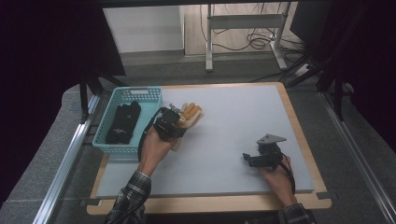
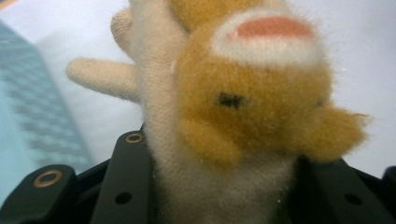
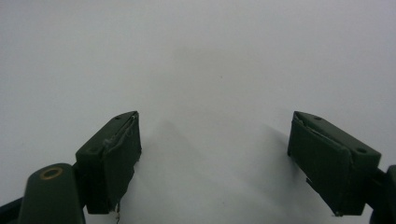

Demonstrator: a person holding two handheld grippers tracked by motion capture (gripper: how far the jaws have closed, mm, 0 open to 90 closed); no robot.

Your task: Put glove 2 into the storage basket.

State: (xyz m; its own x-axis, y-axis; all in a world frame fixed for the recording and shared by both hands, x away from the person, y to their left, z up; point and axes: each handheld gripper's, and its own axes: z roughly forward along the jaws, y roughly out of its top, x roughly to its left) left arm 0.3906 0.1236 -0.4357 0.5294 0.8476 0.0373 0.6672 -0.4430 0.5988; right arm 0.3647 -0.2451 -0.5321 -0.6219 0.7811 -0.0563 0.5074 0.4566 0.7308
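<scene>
A turquoise plastic basket (image 1: 150, 93) with lattice walls stands at the left edge of the pale grey tabletop (image 1: 243, 121), a black fabric item (image 1: 123, 122) lying flat inside it. Just to the right of the basket, the left gripper (image 1: 175, 122) holds a plush toy (image 1: 190, 115), its two black jaws clamped on the toy's cream-coloured body. In the left gripper view the plush toy (image 2: 247, 102) is soft and fuzzy: an orange-tan head with a small black stitched eye, a white-and-pink patch above it, and stubby cream limbs sticking out to the left, with the basket's blurred turquoise wall (image 2: 28, 107) behind. The toy sits above the mat between the basket and the middle of the table; whether it touches the surface cannot be told. Well apart, near the table's right front, the right gripper (image 1: 248, 158) rests low over bare mat, topped by a grey three-cornered plate. In the right gripper view its jaws stand wide apart with nothing between them, their matte padded blocks (image 3: 109, 161) edged with worn tape.
</scene>
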